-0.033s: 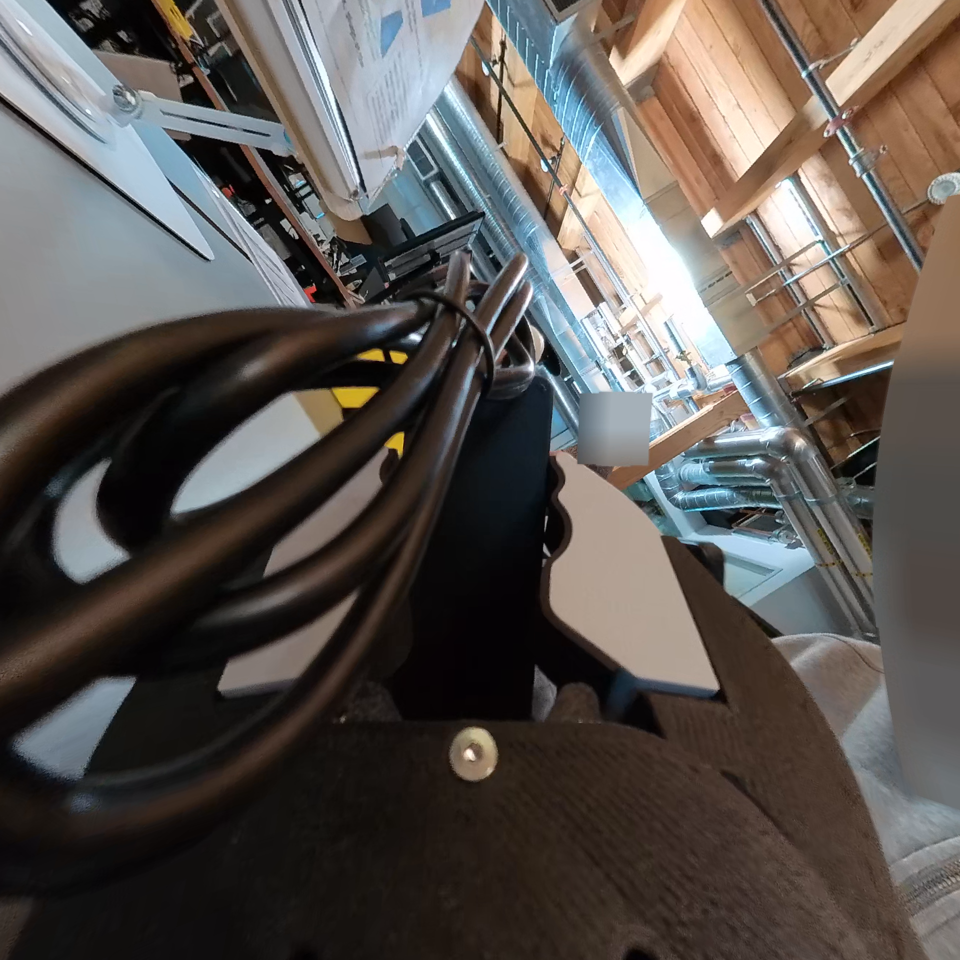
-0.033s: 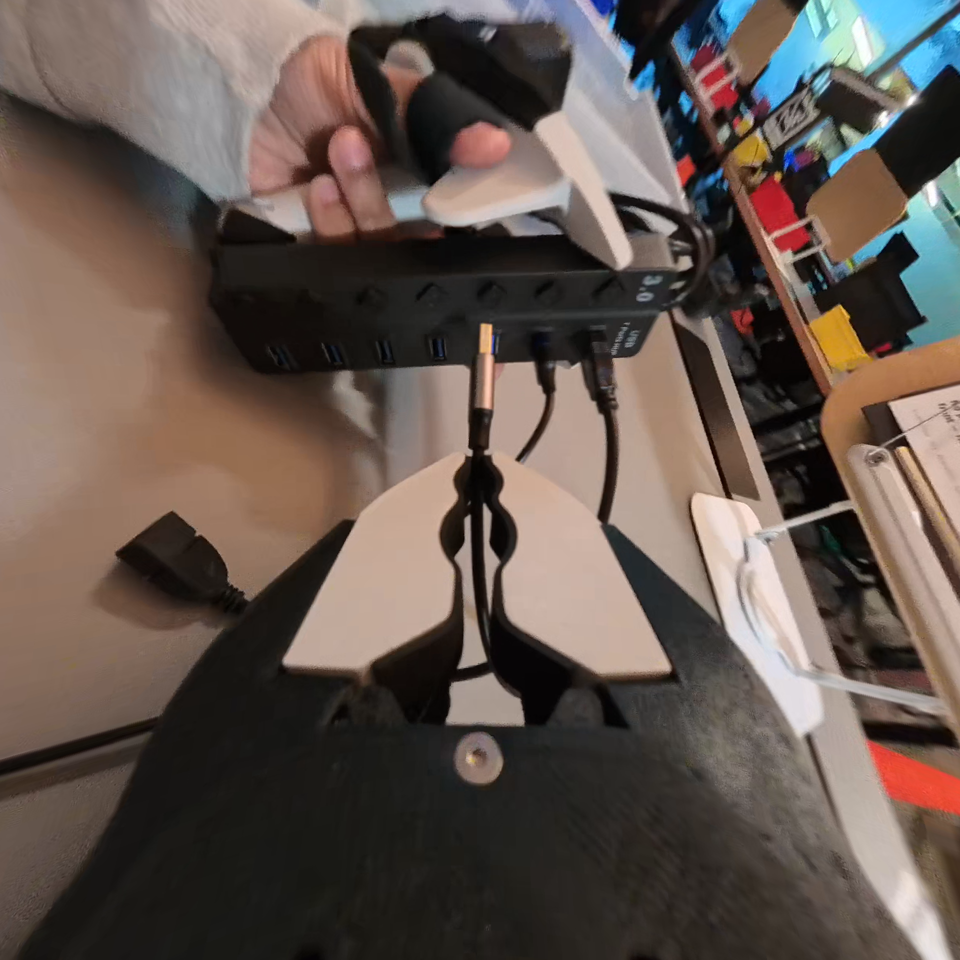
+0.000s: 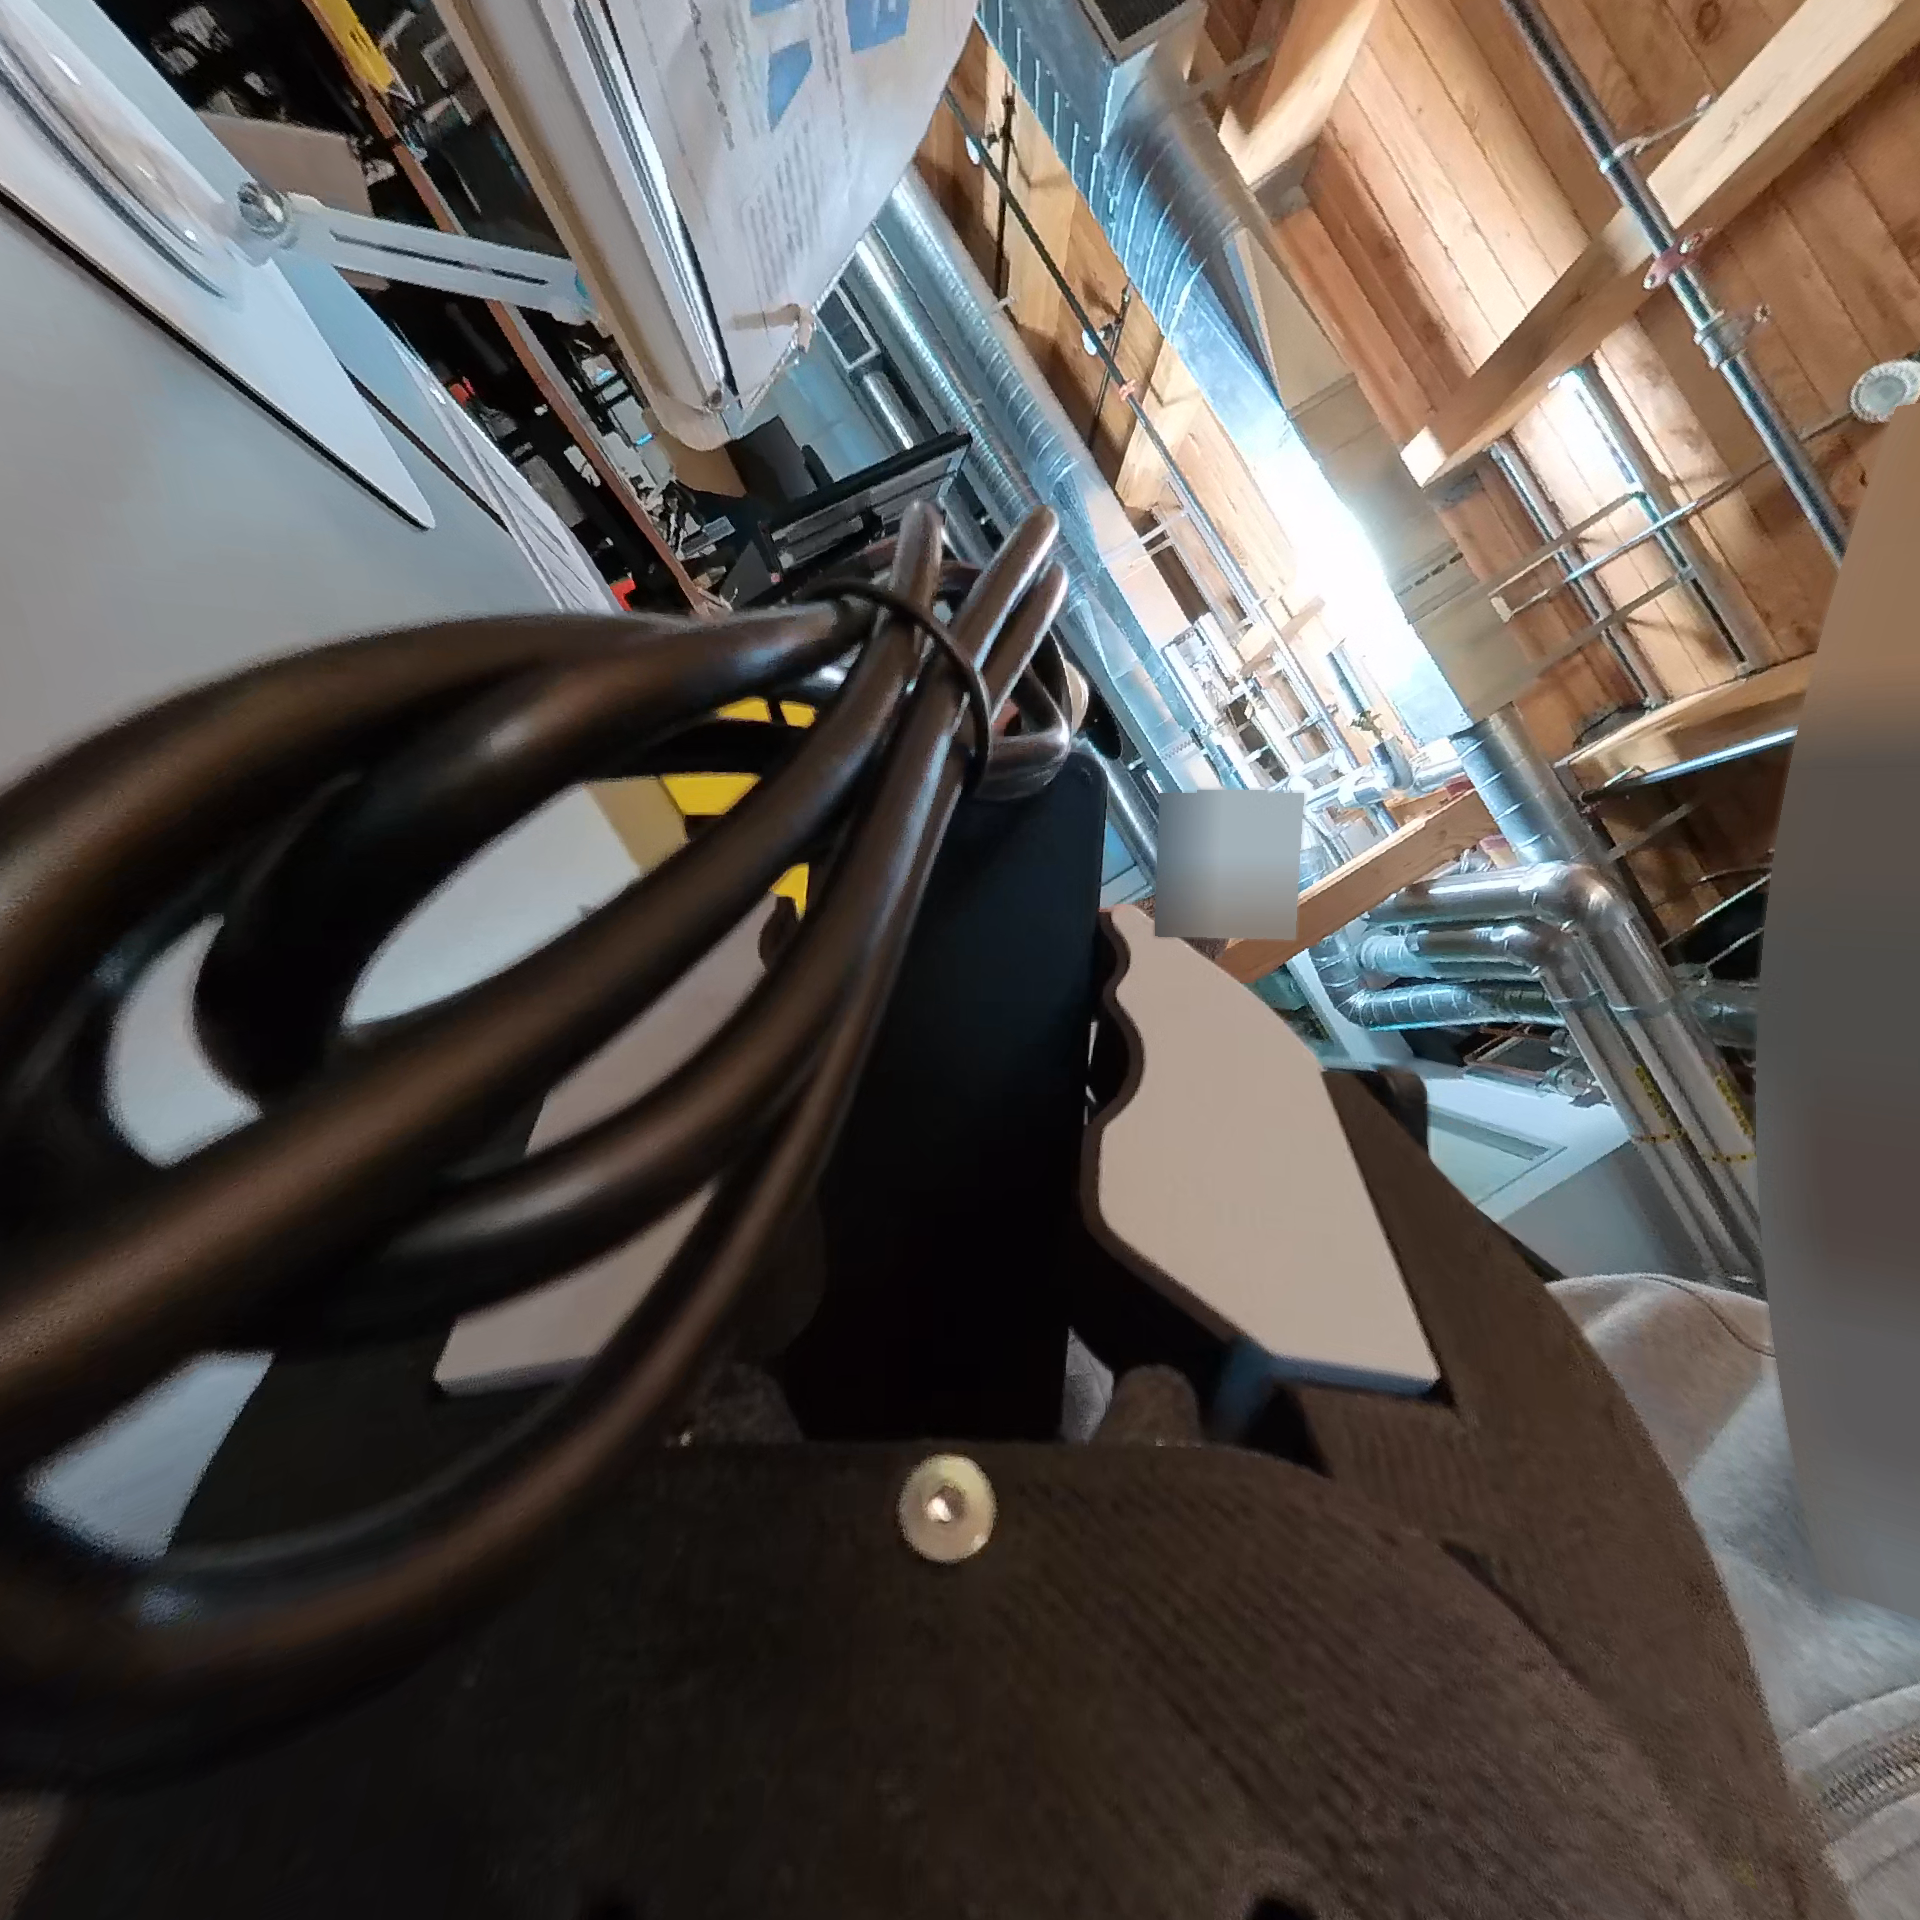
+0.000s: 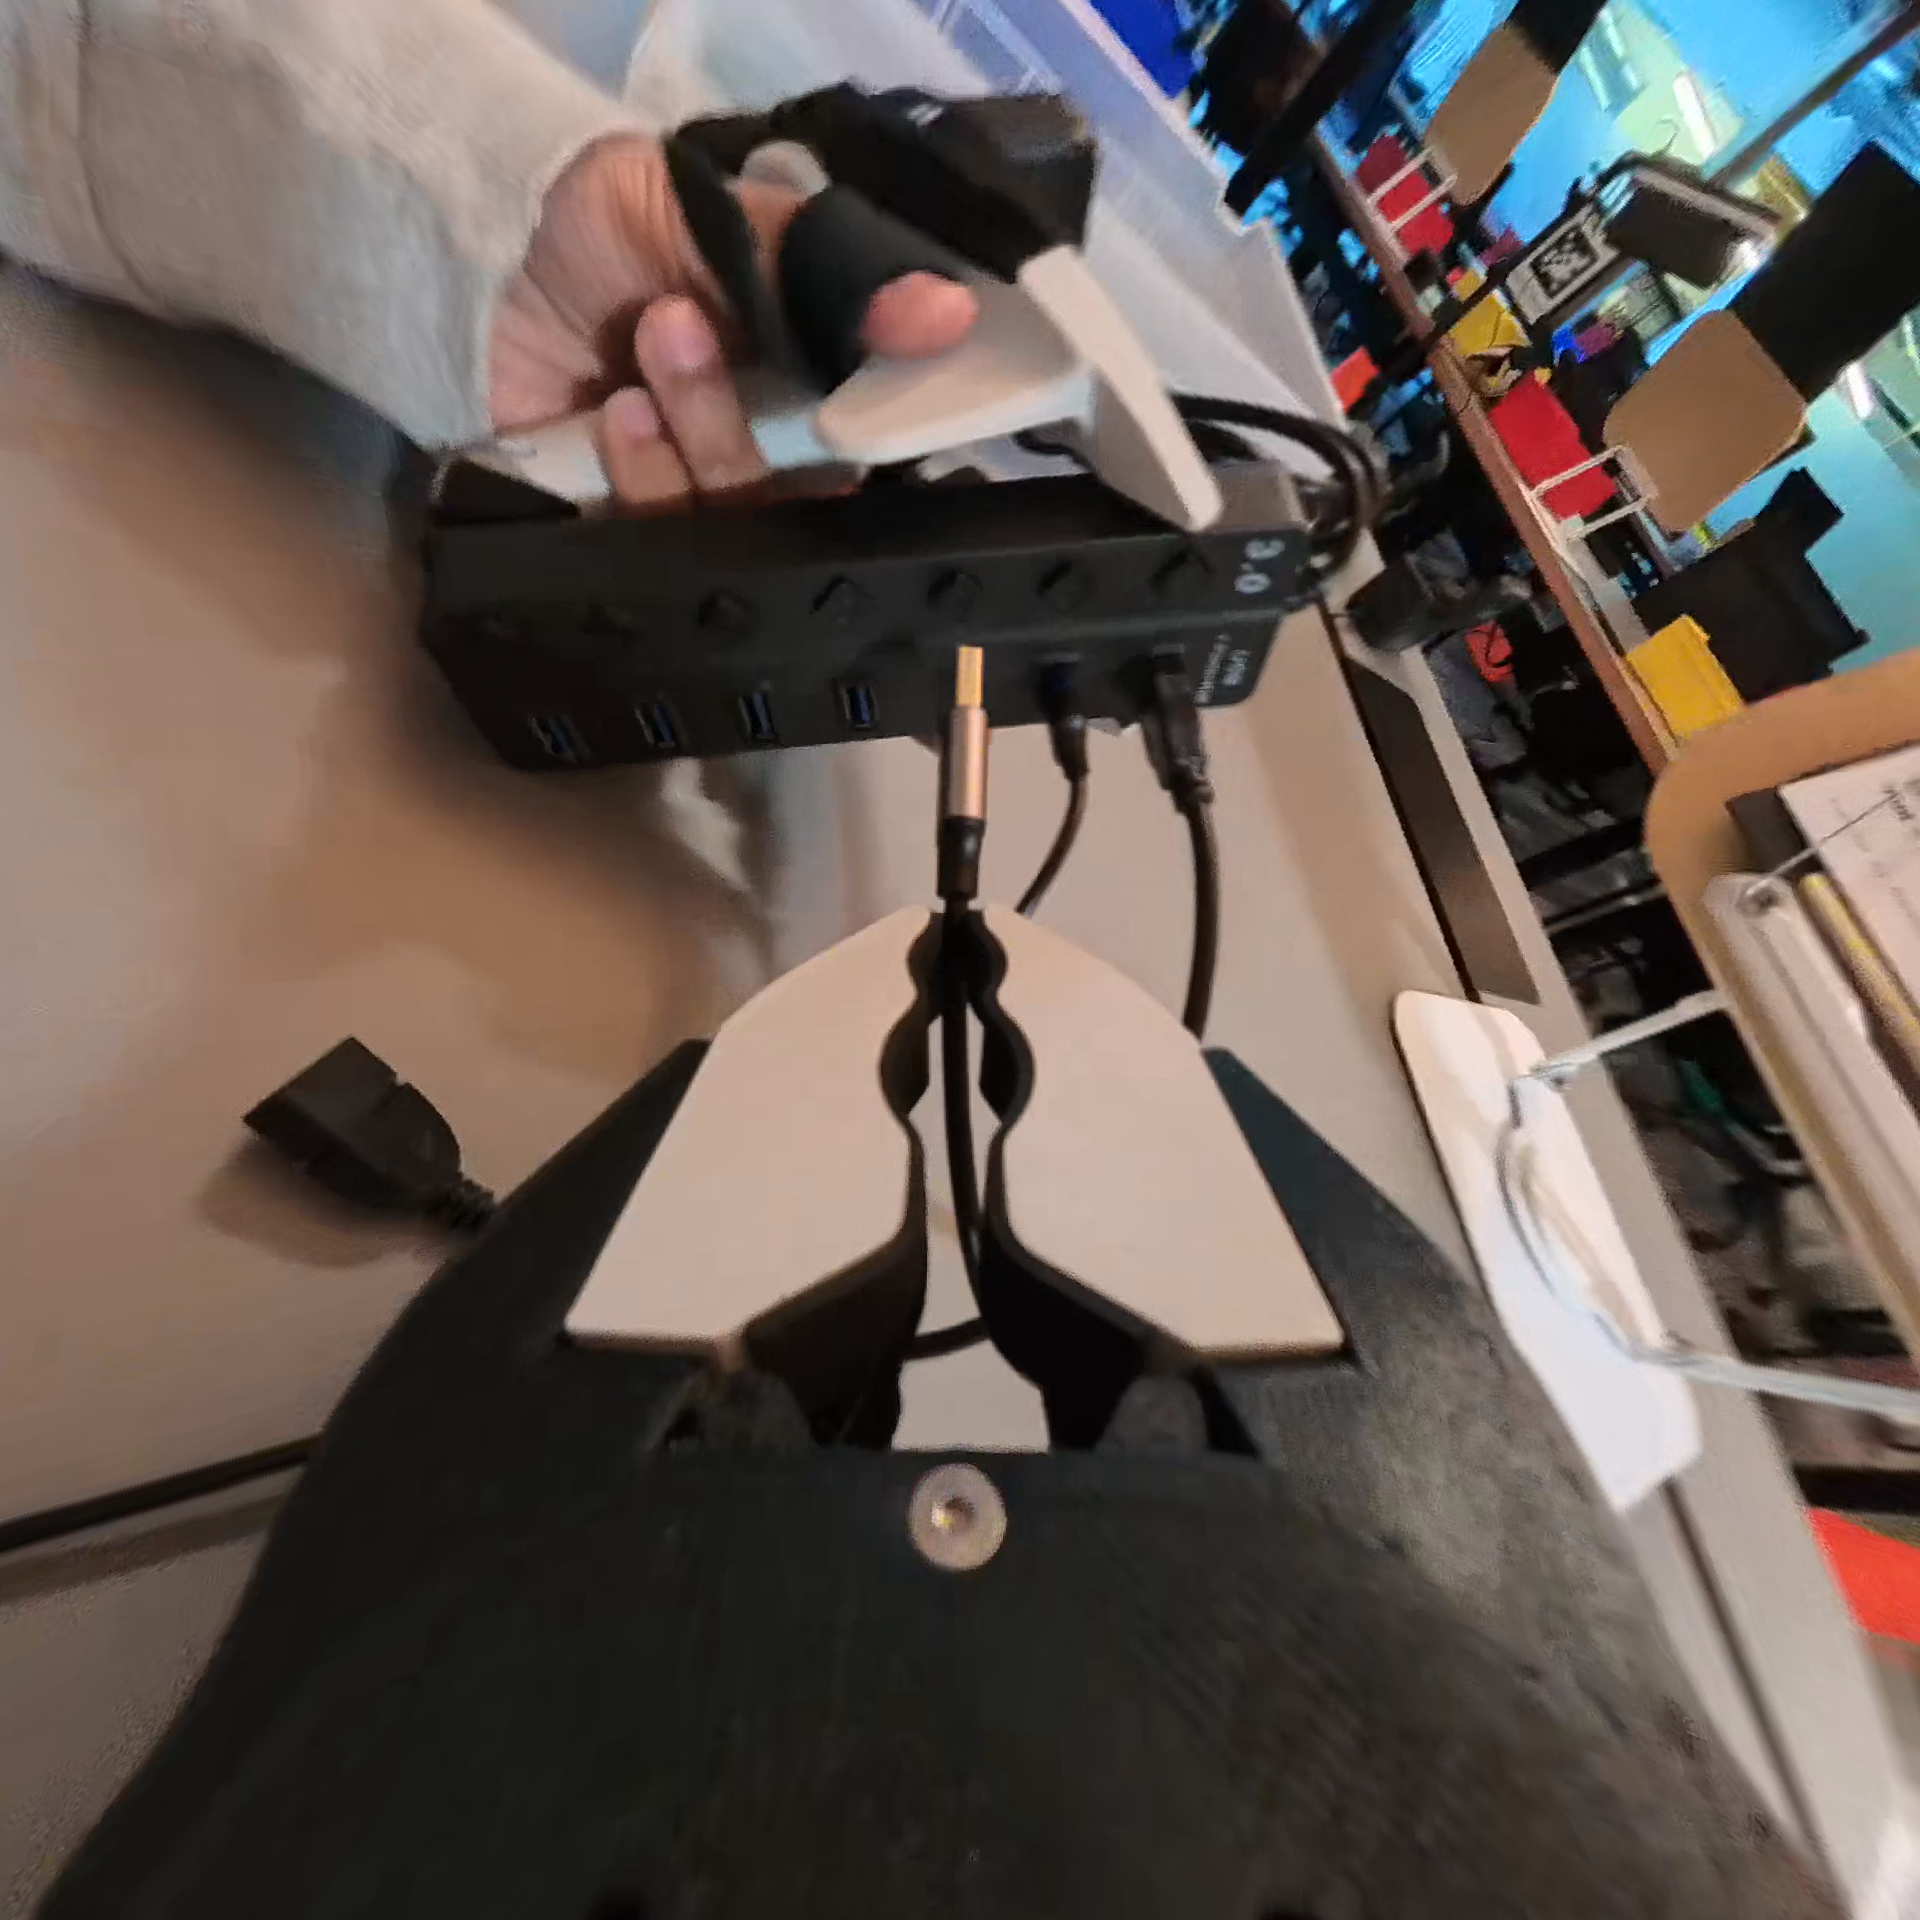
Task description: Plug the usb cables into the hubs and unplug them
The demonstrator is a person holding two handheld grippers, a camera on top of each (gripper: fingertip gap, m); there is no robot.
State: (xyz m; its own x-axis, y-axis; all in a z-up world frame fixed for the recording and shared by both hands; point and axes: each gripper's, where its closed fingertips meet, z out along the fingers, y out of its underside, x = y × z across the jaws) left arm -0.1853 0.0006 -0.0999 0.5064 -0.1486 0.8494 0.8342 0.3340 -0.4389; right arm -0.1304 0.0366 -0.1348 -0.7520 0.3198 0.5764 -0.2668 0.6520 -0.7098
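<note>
A black USB hub (image 4: 831, 623) is held up off the beige table (image 4: 260, 831). My left gripper (image 4: 1039, 416) is shut on the hub from above. In the left wrist view the left gripper (image 3: 956, 935) clamps the hub's black body (image 3: 966, 1143), and a tied bundle of black cable (image 3: 520, 935) hides its left finger. My right gripper (image 4: 951, 914) is shut on a thin black cable just behind a silver USB plug (image 4: 966, 748). The plug's gold tip sits at the hub's port row, next to several empty blue ports. Two black cables (image 4: 1174, 727) are plugged in to its right.
A loose black connector (image 4: 353, 1122) lies on the table at the left. A white stand base (image 4: 1507, 1195) with a clear holder sits near the table's right edge. A person's hand (image 4: 675, 343) grips the left gripper. Shelves stand beyond the table.
</note>
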